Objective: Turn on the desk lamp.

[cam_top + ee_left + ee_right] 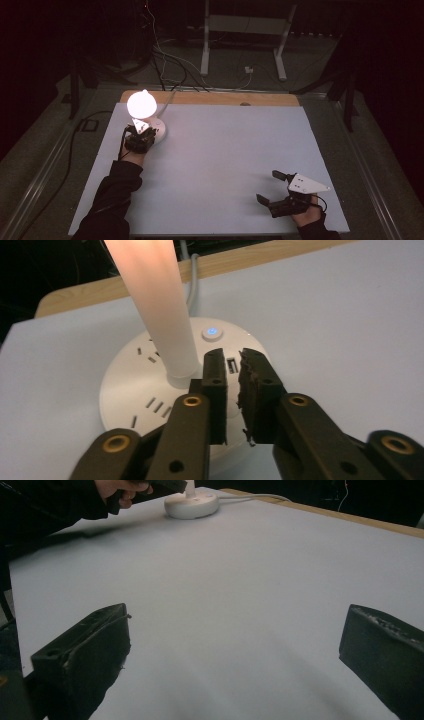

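A lit desk lamp stands at the table's far left. Its glowing head rises on a bright stem from a round white base that carries plug sockets, a USB port and a blue-lit button. My left gripper hangs over the base's near side, its tips shut to a narrow slit with nothing between them, just short of the button. My right gripper rests near the front right, wide open and empty. The lamp base is far ahead of it.
A pale sheet covers the table, with a wooden strip showing at the far edge. The lamp's cord runs off the back. Cables and a white desk frame are on the floor beyond.
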`<state>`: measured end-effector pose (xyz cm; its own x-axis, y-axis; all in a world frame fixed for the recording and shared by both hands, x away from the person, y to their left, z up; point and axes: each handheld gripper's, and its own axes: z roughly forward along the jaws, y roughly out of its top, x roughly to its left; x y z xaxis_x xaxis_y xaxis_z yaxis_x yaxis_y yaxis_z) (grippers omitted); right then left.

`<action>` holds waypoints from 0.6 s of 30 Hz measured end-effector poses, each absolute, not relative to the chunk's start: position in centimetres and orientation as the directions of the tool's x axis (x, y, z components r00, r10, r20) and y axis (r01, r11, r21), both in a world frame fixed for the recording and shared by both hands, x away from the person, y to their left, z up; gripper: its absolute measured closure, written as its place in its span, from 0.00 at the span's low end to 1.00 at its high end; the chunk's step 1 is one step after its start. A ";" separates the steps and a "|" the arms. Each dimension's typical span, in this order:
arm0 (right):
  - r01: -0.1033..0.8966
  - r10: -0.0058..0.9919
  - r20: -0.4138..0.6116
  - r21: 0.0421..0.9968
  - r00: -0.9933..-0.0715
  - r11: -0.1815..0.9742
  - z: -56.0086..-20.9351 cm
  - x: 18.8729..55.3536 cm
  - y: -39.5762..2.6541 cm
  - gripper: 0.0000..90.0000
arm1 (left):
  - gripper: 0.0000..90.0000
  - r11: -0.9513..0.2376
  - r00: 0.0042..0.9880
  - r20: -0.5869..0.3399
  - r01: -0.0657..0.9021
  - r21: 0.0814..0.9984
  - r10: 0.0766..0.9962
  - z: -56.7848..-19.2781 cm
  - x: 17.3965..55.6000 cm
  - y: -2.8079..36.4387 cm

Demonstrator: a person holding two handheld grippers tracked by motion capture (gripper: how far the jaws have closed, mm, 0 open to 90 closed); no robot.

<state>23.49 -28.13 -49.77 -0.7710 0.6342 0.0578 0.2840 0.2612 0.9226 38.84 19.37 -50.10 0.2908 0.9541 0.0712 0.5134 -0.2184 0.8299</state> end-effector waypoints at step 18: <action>0.290 0.636 0.063 0.921 -0.769 0.261 -49.8 23.5 -28.2 0.00 | 0.29 -0.130 0.240 -0.004 0.541 0.831 0.971 -48.6 37.8 19.3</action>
